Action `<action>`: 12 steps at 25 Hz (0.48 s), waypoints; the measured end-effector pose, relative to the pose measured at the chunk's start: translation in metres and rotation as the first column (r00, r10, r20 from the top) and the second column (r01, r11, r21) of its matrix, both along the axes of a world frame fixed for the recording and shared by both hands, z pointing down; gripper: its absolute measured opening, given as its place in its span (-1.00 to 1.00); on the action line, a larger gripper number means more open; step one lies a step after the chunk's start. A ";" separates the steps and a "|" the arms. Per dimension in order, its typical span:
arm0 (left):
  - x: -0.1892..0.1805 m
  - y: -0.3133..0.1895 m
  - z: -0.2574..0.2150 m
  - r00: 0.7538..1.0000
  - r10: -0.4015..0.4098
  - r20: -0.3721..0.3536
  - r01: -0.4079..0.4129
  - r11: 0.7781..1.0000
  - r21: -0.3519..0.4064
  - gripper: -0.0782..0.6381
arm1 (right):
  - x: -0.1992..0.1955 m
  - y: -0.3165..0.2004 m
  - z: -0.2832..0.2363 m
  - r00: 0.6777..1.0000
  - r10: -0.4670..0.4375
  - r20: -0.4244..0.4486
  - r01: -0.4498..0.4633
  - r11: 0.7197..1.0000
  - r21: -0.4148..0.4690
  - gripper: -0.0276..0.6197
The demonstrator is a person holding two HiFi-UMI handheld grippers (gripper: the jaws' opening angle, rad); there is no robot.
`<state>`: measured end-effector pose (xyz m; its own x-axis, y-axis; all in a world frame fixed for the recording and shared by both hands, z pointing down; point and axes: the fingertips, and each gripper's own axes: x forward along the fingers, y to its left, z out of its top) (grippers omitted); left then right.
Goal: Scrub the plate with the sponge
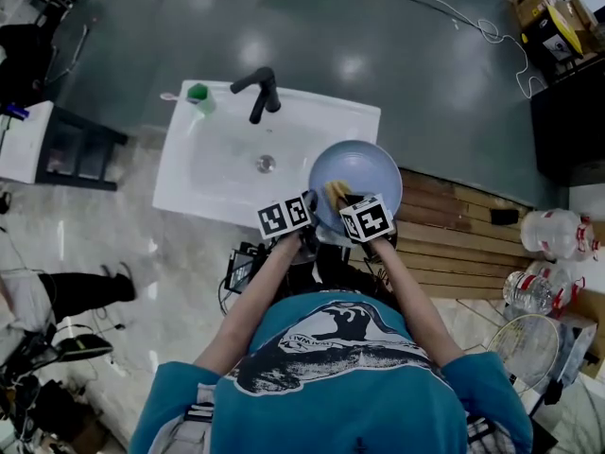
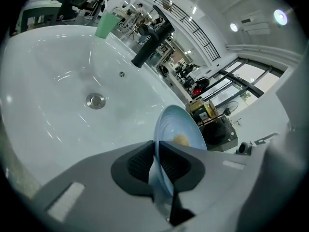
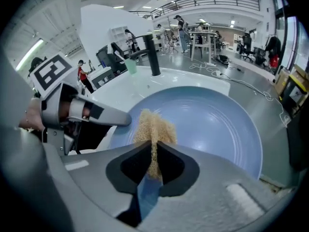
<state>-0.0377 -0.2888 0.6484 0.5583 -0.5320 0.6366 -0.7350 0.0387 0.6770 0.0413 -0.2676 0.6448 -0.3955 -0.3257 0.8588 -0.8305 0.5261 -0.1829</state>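
A pale blue plate (image 1: 364,178) is held over the right end of the white sink (image 1: 208,173). My left gripper (image 1: 310,218) is shut on the plate's near-left rim; in the left gripper view the plate (image 2: 176,129) stands edge-on between the pads. My right gripper (image 1: 342,206) is shut on a tan sponge (image 3: 153,127), which rests on the near-left part of the plate's face (image 3: 212,124). The sponge (image 1: 337,193) shows as a yellowish patch in the head view. The left gripper (image 3: 123,119) reaches in from the left in the right gripper view.
A black tap (image 1: 261,91) stands at the sink's back edge, a green cup (image 1: 199,96) to its left. The drain (image 1: 267,163) lies mid-basin. Wooden boards (image 1: 463,225) and plastic bottles (image 1: 548,235) are on the floor to the right.
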 end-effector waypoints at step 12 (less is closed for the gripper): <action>0.003 -0.003 -0.003 1.000 0.018 -0.022 -0.018 1.000 0.011 -0.64 | 0.119 -0.065 -0.002 0.965 0.126 -0.232 -0.109 0.990 0.084 -0.82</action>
<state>-0.0351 -0.2919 0.6456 0.5816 -0.5286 0.6183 -0.7206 0.0178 0.6931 0.1607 -0.3330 0.6423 -0.1395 -0.4205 0.8965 -0.9022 0.4272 0.0599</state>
